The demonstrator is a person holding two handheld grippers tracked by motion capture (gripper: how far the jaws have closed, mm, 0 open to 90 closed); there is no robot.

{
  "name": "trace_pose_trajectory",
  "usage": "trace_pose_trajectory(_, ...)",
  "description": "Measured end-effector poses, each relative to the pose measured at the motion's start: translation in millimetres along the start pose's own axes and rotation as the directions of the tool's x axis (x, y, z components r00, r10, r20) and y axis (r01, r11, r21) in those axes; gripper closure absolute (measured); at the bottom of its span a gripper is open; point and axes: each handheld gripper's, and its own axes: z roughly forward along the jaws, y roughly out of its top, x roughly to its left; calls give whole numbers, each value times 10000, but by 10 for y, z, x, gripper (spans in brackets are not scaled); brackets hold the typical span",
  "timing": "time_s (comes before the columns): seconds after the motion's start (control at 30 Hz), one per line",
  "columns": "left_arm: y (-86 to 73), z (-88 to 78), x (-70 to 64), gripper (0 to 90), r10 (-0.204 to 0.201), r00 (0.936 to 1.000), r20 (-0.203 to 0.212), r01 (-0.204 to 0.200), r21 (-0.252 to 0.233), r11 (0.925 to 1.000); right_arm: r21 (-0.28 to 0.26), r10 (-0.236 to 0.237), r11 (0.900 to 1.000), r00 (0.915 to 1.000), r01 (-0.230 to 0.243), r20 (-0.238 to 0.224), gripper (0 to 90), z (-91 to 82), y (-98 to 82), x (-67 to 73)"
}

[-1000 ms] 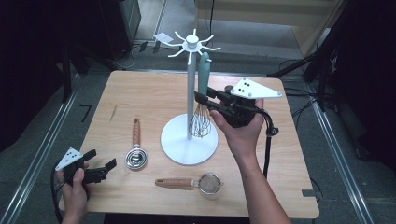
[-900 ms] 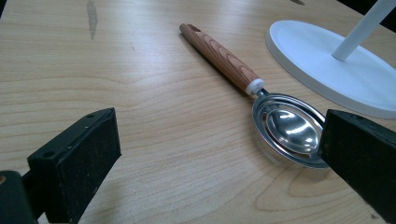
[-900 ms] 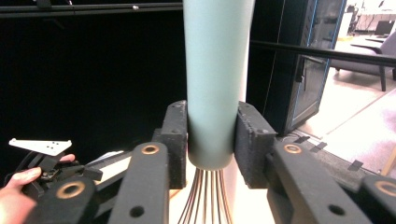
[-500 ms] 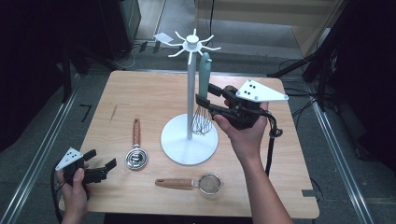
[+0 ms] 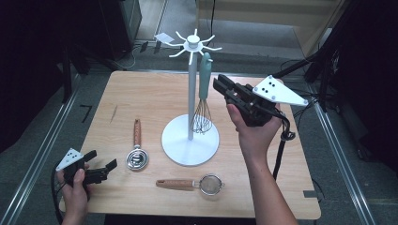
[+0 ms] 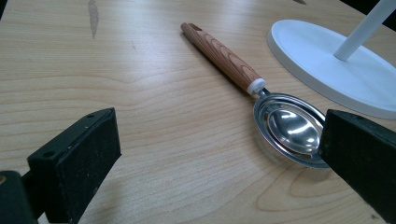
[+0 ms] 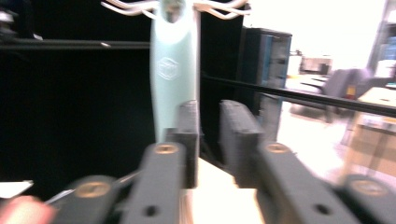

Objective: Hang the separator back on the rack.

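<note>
My right fingers [image 5: 220, 86], closed empty, sit beside the hung mint-handled wire whisk [image 5: 204, 96]; my left fingers [image 5: 104, 169] gape; next, the wood-handled steel scoop [image 5: 136, 153].

The right gripper [image 5: 220, 86] has drawn back from the whisk [image 5: 203, 101] on the stand [image 5: 190, 93], its jaws just closing on nothing.
</note>
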Motion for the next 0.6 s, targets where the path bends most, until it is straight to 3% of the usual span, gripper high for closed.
trace_pose_trajectory(0.03,0,0,0,0,-16,10000,-5,16,-3,10000,-23,-83,10000,9999,83,104,899,11,-1,4)
trace_pose_trajectory(0.2,0,-1,1,0,-24,10000,-2,24,2,10000,-292,-351,9989,9967,373,733,900,90,-14,59)
trace_pose_trajectory(0.23,0,-1,1,0,-24,10000,-7,24,3,10000,-523,-384,9975,9882,466,1481,900,141,-7,93)
trace_pose_trajectory(0.27,0,-1,2,0,-25,10000,-4,25,0,10000,-524,-362,9976,9855,455,1658,900,164,4,108)
trace_pose_trajectory(0.37,0,-2,4,0,-37,10000,23,37,1,10000,-593,-337,9972,9830,451,1806,900,210,34,125)
trace_pose_trajectory(0.4,0,-2,5,0,-34,10000,25,34,4,10000,-727,-415,9959,9862,537,1601,900,240,72,131)
trace_pose_trajectory(0.6,1,-1,7,0,-54,10000,19,54,18,10000,-801,-532,9947,9884,650,1422,900,272,142,163)
